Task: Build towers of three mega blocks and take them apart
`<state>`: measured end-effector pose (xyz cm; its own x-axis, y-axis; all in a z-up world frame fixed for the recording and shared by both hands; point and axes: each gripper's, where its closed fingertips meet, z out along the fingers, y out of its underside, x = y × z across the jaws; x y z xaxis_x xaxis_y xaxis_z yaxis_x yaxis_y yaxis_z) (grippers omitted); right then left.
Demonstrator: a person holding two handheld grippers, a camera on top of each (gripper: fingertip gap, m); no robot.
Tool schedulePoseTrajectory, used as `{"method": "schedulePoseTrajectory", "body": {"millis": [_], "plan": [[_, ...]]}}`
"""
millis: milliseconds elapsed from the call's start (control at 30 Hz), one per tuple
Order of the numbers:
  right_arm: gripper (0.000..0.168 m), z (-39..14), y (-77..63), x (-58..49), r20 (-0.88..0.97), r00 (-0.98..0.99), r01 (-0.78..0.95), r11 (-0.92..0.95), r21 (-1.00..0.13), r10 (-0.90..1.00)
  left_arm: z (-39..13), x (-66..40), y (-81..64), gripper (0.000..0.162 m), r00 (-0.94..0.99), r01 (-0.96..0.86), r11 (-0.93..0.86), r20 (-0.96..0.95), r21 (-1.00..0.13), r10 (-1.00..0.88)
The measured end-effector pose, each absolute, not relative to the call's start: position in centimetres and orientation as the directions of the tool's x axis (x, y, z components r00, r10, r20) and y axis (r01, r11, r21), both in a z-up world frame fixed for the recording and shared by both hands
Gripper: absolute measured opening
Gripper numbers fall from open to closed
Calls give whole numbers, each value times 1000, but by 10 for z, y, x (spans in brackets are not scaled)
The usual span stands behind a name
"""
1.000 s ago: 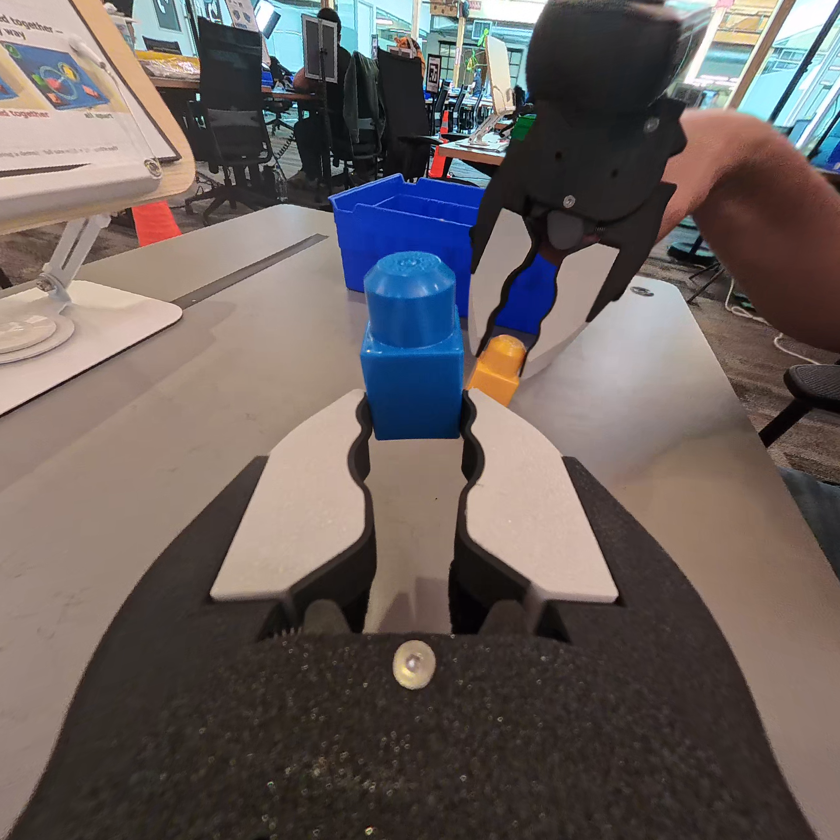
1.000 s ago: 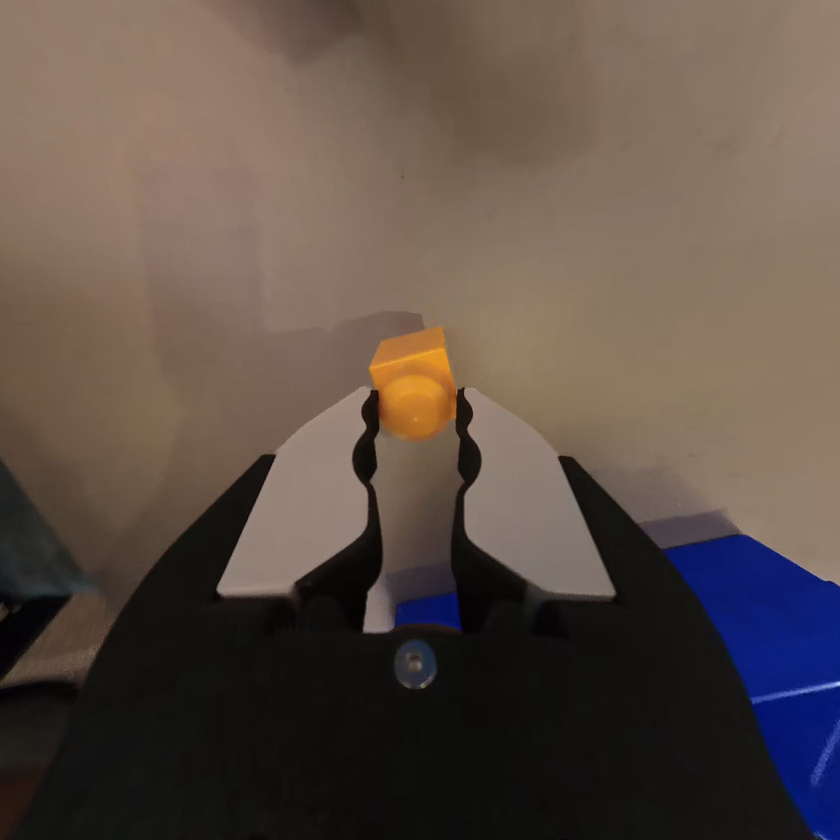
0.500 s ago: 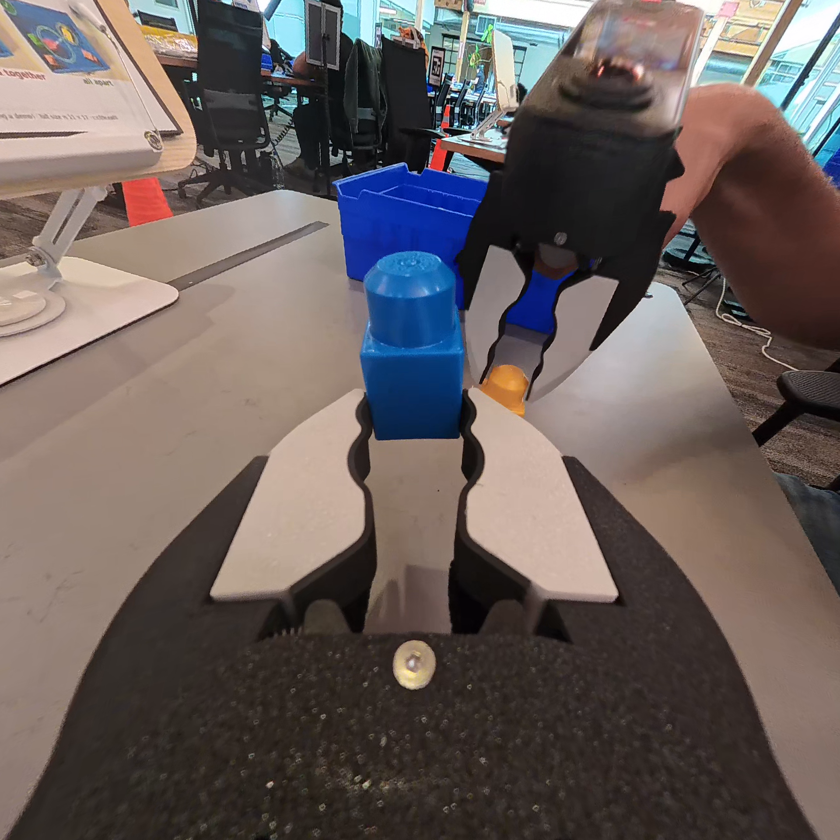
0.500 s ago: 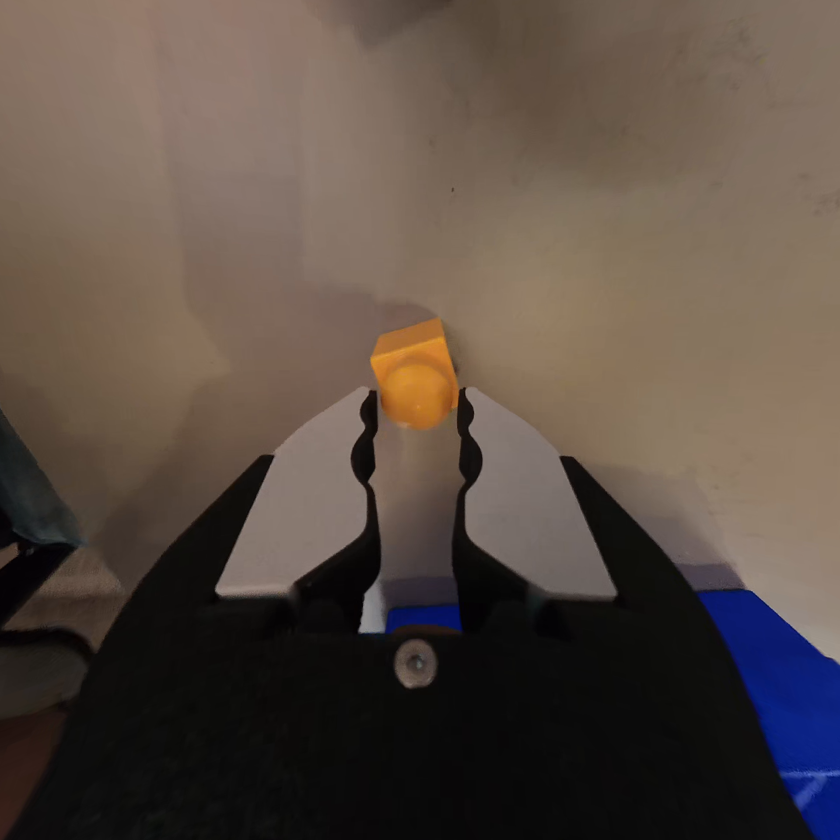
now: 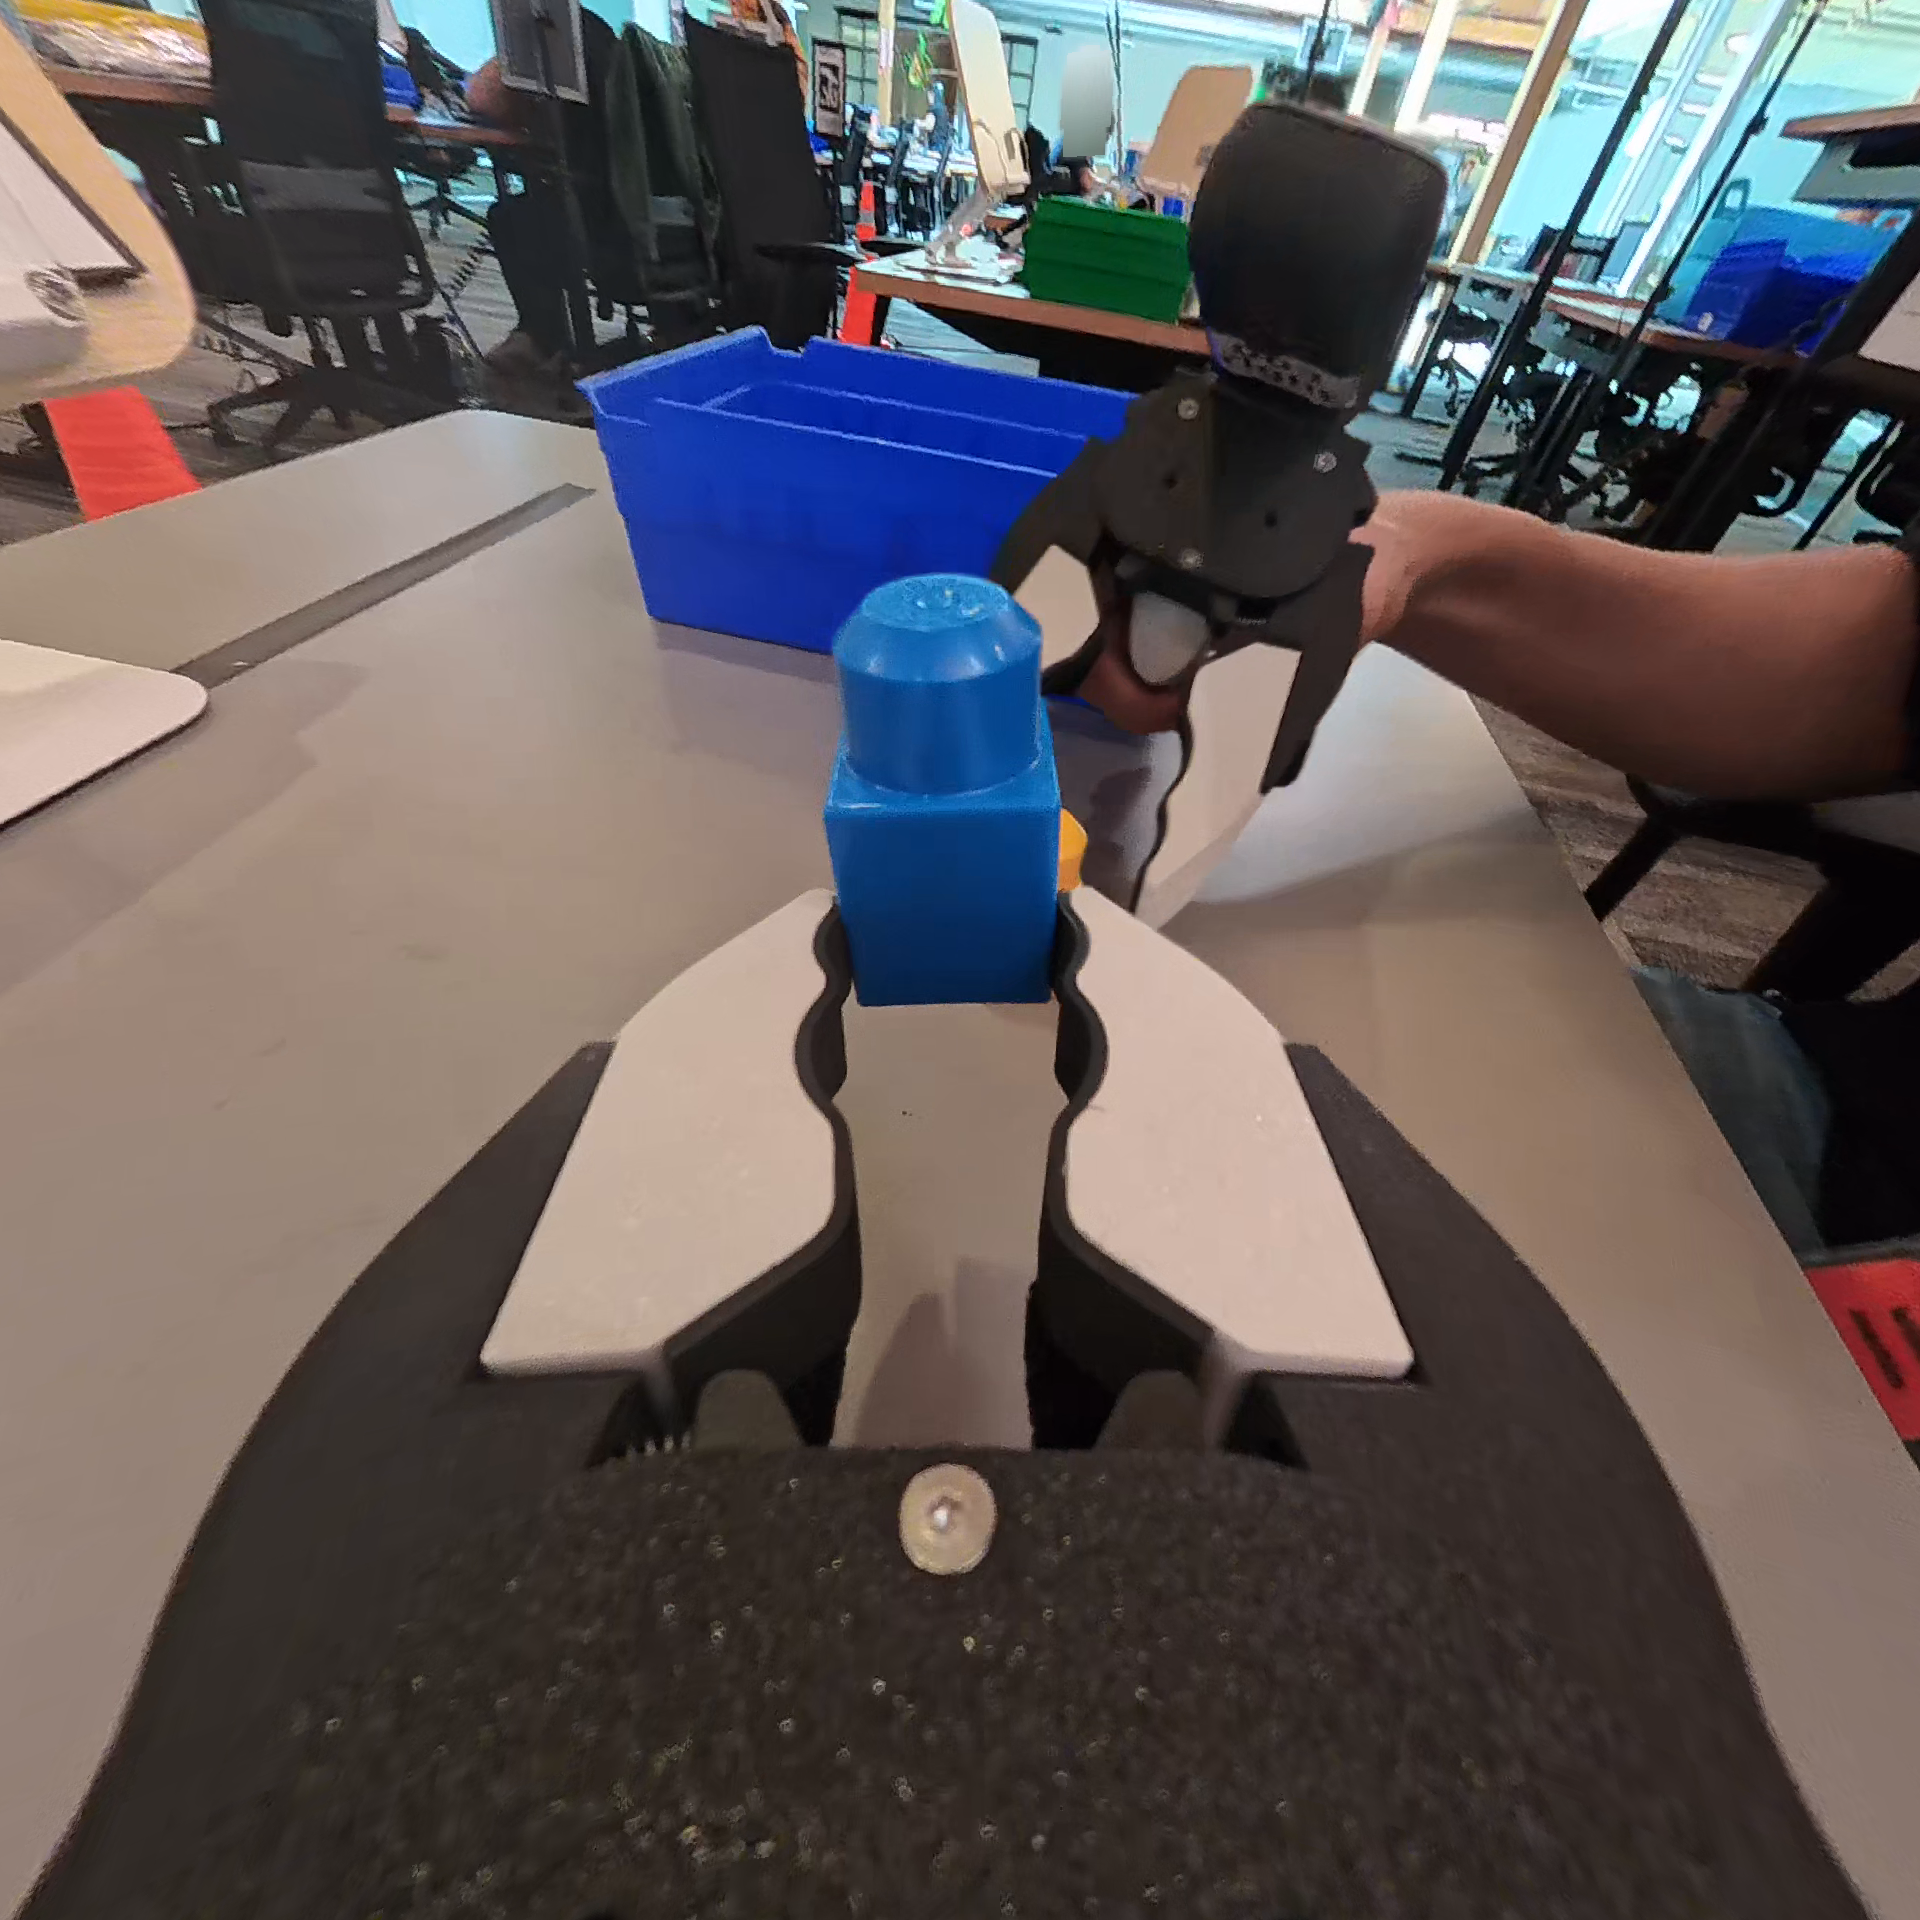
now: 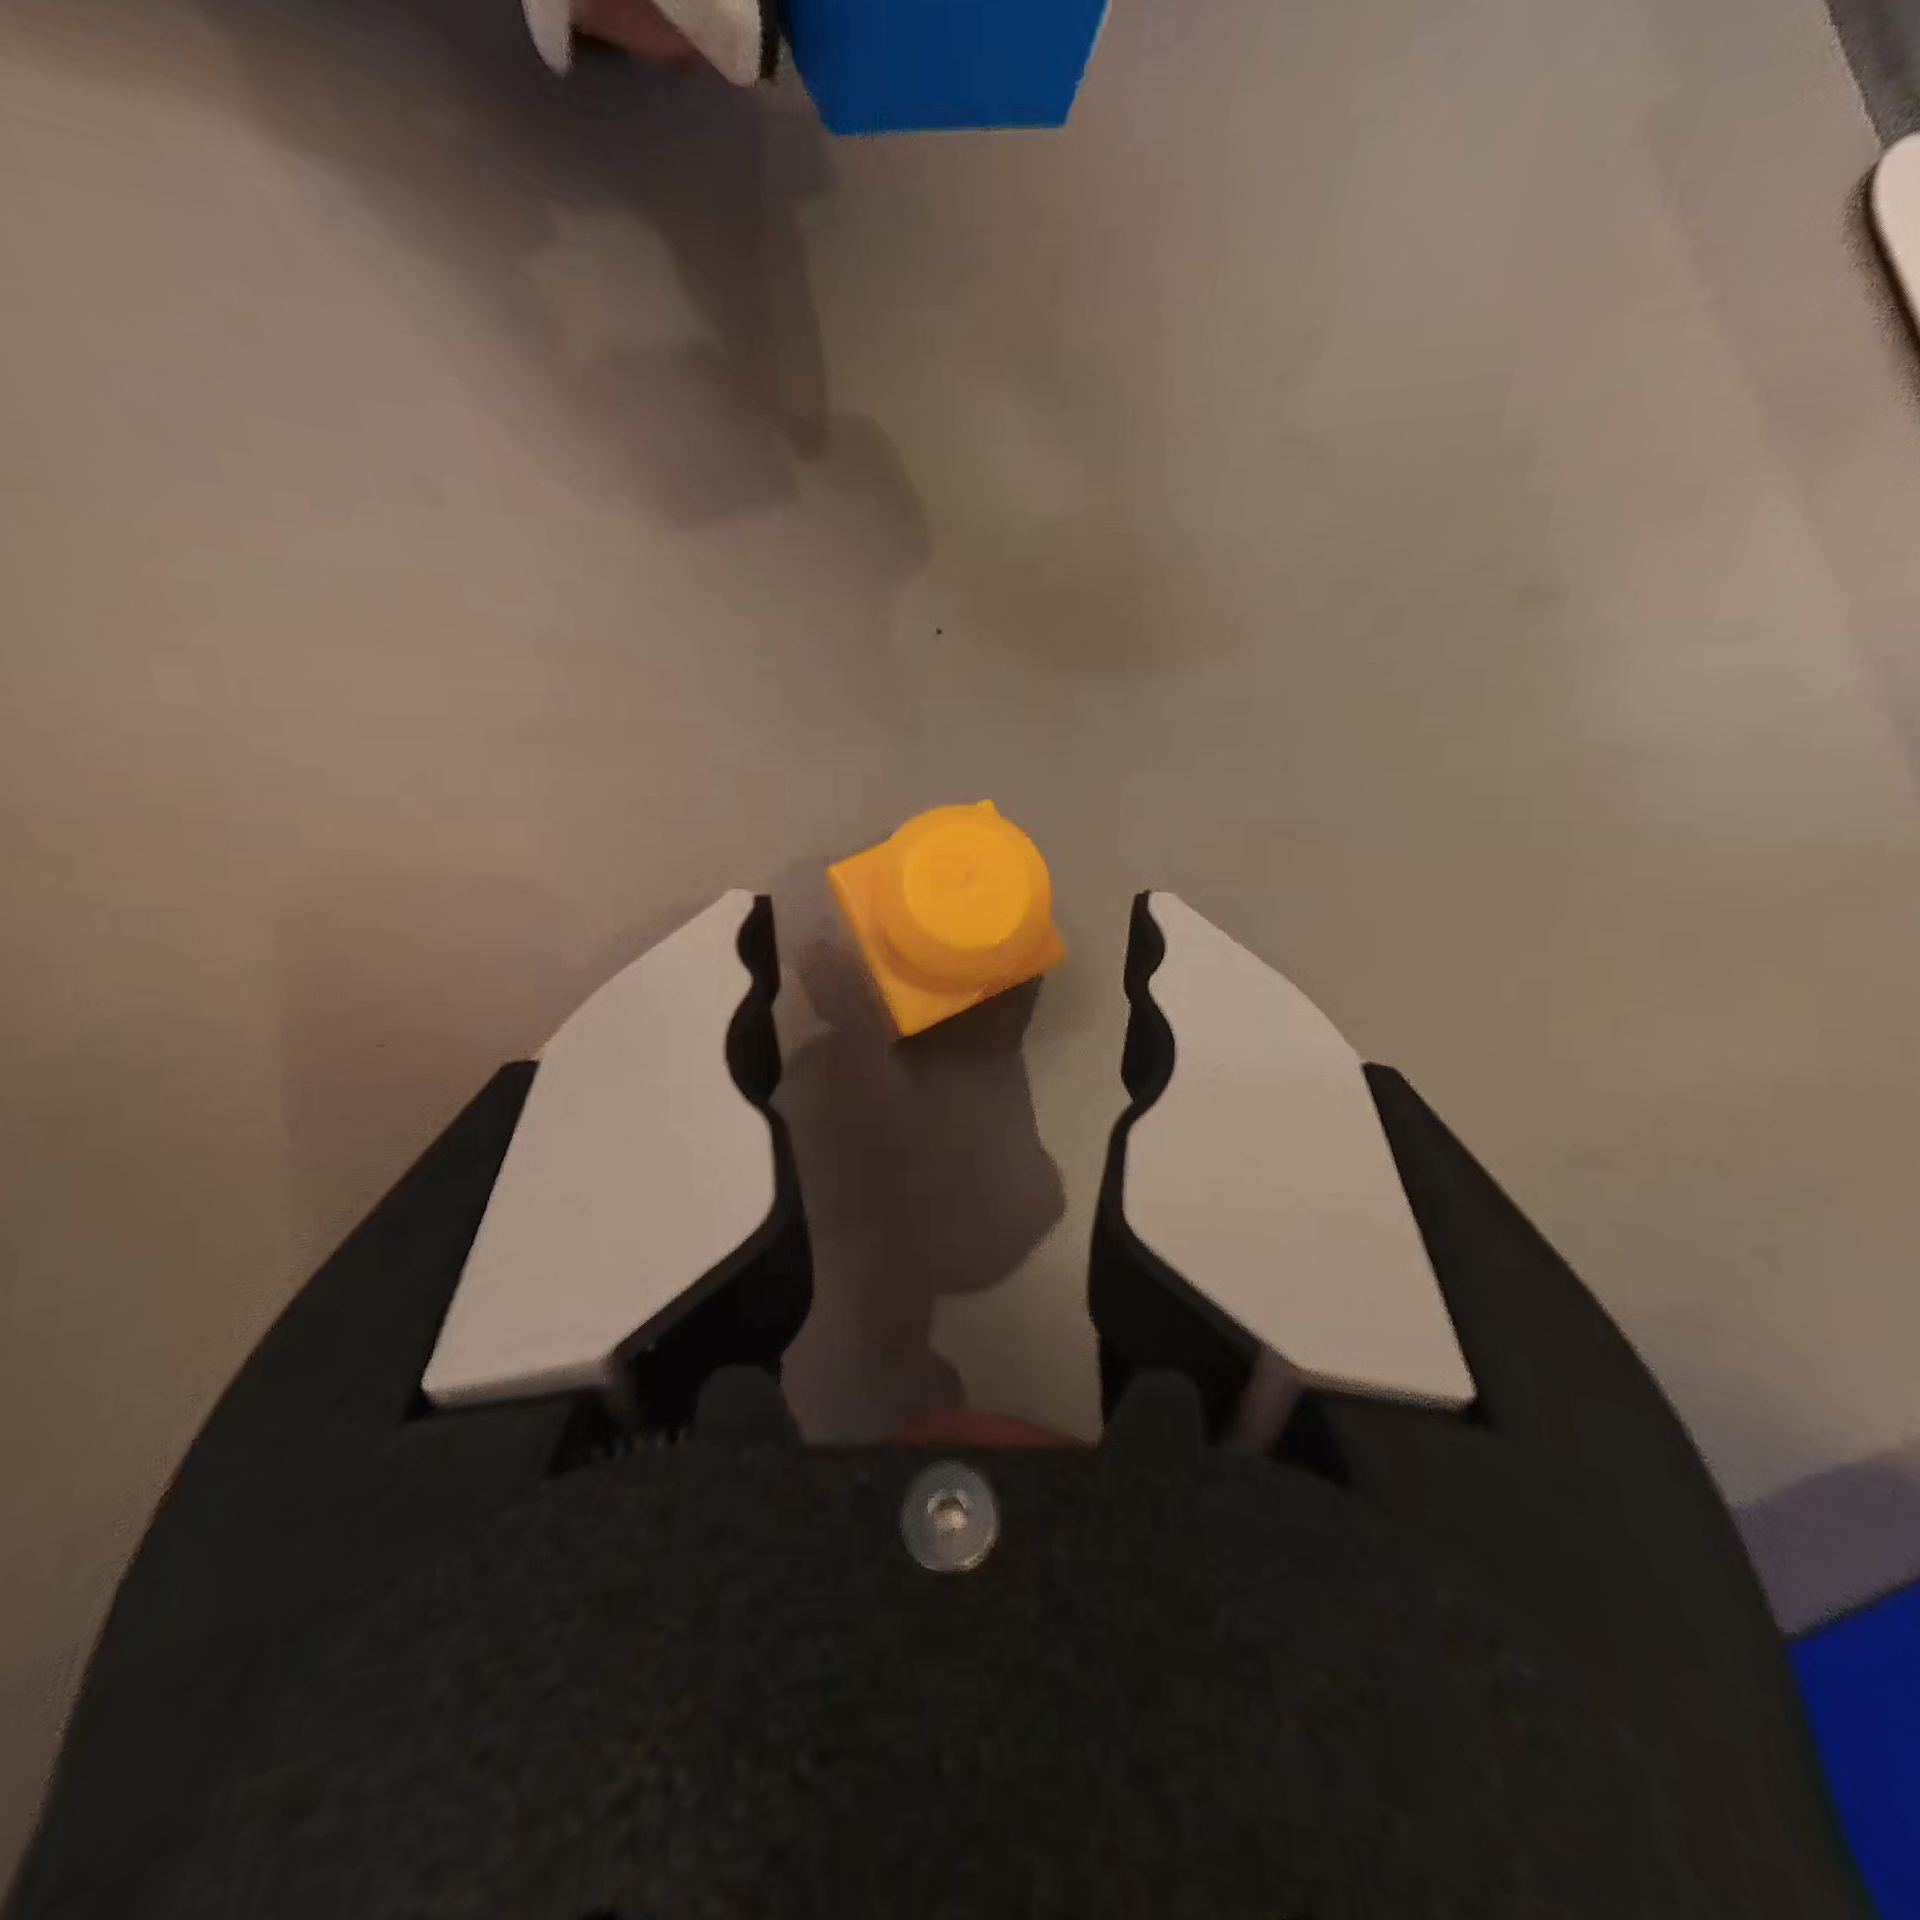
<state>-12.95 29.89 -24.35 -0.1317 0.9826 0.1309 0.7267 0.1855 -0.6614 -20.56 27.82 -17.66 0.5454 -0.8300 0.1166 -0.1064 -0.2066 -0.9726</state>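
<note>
Your L gripper [image 5: 948,951] is clamped on the blue block [image 5: 940,821], upright on the table [image 5: 416,831]. Your R gripper [image 6: 951,940] has fingers spread apart w/ nothing held; the yellow block [image 6: 951,914] sits stud-up on the table btwn its tips. In the R view, the blue block shows at 12 o'clock, well apart from the yellow one.

Open office: desks [image 5: 1039,296], black chairs [image 5: 301,208]

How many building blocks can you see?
2. The blue block is held in the left gripper. The orange block sits on the table below the open right gripper. The bin may hide more.
</note>
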Motion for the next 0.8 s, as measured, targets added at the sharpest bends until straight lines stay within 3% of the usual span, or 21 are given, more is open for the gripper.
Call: {"method": "schedulePoseTrajectory", "body": {"millis": [100, 167, 267, 367, 500, 800], "plan": [[44, -254, 302, -134, 173, -186, 757, 253, -603, 967, -183, -201, 277, 37, 535, -143, -214, 107, -966, -838], [41, -254, 302, -135, 145, -194, 770, 242, -591, 970, -186, -200, 277, 37, 535, -154, -220, 106, -963, -838], [39, -231, 301, -139, 69, -157, 750, 165, -640, 985, -189, -201, 279, 37, 546, -166, -224, 100, -961, -832], [38, -174, 302, -151, 18, -123, 671, 97, -735, 992, -193, -200, 281, 37, 552, -188, -223, 85, -956, -829], [37, -109, 294, -169, 57, -197, 597, 166, -785, 979, -197, -191, 281, 36, 540, -237, -201, 43, -950, -841], [37, -107, 279, -193, 17, -316, 666, 235, -708, 949, -187, -180, 280, 36, 524, -238, -118, -25, -964, -852]]}}
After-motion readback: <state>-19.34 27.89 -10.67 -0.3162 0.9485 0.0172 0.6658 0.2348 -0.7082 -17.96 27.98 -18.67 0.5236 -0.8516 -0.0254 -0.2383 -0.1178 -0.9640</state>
